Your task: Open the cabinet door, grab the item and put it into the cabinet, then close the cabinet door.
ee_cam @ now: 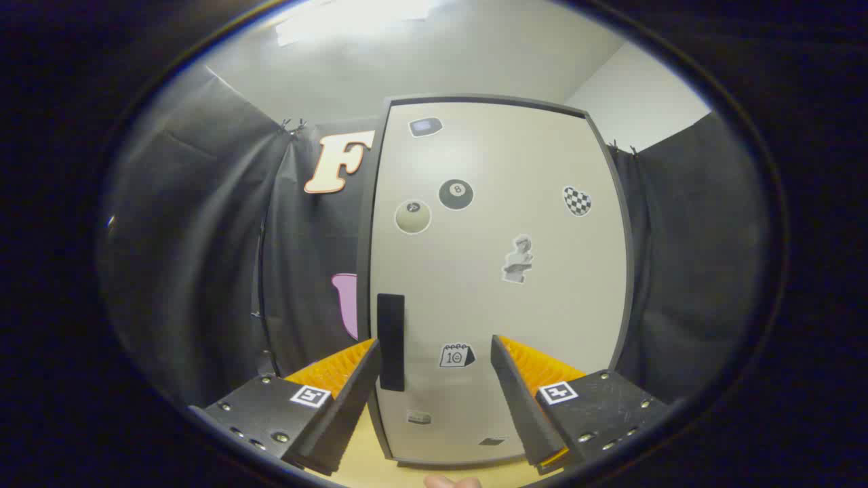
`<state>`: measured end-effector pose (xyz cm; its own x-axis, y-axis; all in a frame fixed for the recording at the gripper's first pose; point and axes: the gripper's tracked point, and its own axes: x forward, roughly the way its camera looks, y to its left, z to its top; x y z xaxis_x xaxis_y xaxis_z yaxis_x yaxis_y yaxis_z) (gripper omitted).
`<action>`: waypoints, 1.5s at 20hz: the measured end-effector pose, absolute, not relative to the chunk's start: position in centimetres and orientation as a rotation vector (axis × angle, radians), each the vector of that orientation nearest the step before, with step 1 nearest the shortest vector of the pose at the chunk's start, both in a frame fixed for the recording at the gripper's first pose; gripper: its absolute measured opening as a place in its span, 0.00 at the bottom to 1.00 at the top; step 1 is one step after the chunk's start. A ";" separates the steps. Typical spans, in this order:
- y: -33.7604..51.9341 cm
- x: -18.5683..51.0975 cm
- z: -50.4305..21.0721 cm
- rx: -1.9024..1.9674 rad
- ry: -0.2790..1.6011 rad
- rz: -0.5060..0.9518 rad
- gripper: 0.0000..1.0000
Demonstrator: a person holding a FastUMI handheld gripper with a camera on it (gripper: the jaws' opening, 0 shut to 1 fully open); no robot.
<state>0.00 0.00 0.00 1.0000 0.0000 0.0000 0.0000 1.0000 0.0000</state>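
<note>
A tall cabinet stands just ahead of me, its pale door (502,271) closed and framed in dark trim. Several stickers dot the door. A dark vertical handle (390,342) sits near the door's left edge, low down. My gripper (434,352) is open, its fingers spread wide with nothing between them. The left finger's tip lies just left of the handle, and the handle appears in the gap between the fingers, a little beyond them.
The cabinet rests on a light wooden tabletop (359,464). Black cloth walls (203,257) hang on both sides of the cabinet. A fingertip of a hand (451,482) peeks in below the fingers. A white wall and ceiling rise behind.
</note>
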 end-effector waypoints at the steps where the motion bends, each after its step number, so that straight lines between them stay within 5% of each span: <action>1: 0.0 0.2 0.3 0.006 -0.006 -0.004 0.96; 20: 3.2 6.7 -3.2 0.039 0.123 -0.036 0.96; 28: 4.1 9.6 -5.7 0.080 0.190 -0.066 0.64; 30: 3.9 10.0 -5.8 0.062 0.172 -0.077 0.64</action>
